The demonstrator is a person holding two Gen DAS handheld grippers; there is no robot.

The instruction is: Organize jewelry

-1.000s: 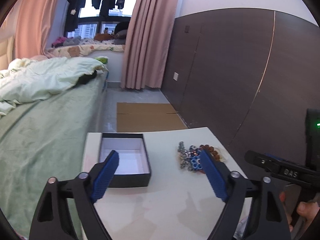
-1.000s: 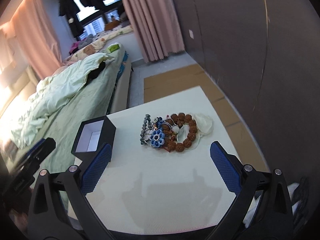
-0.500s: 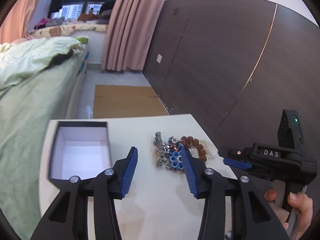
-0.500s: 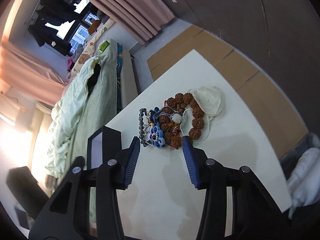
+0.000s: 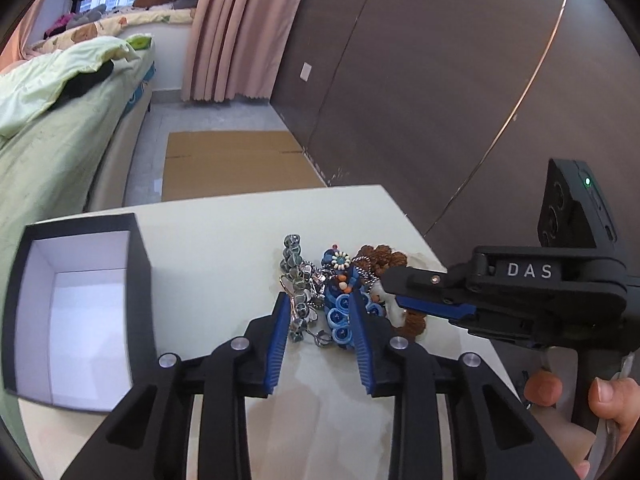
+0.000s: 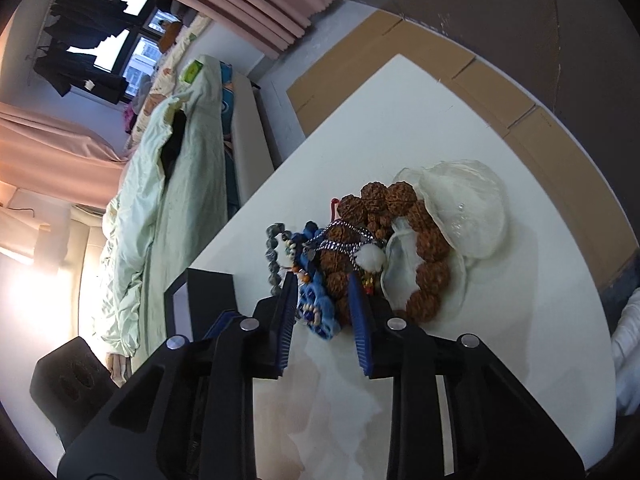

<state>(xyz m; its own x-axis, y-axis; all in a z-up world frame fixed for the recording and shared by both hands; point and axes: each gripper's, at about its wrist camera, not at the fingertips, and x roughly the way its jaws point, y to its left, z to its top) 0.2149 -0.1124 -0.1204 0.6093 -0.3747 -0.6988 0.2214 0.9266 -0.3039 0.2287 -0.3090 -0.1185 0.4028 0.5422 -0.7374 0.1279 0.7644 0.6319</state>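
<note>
A heap of jewelry lies on the white table (image 5: 224, 240): a grey bead bracelet (image 5: 294, 264), a blue flower piece (image 5: 338, 318) and a brown seed-bead bracelet (image 6: 428, 240) on a white pouch (image 6: 472, 204). My left gripper (image 5: 320, 304) is partly closed, its fingers around the grey and blue pieces without clamping them. My right gripper (image 6: 323, 284) is partly closed around the blue piece (image 6: 316, 304) and brown beads. It shows from the side in the left wrist view (image 5: 436, 300). An open black box (image 5: 80, 300) with white lining stands at the left.
A bed with a green quilt (image 5: 52, 120) runs along the table's left. Cardboard (image 5: 236, 160) lies on the floor beyond the table. A dark panelled wall (image 5: 440, 80) is at the right. The table's right edge is near the pouch.
Both grippers moved forward and down into the jewelry heap and their jaws narrowed from wide open to a small gap.
</note>
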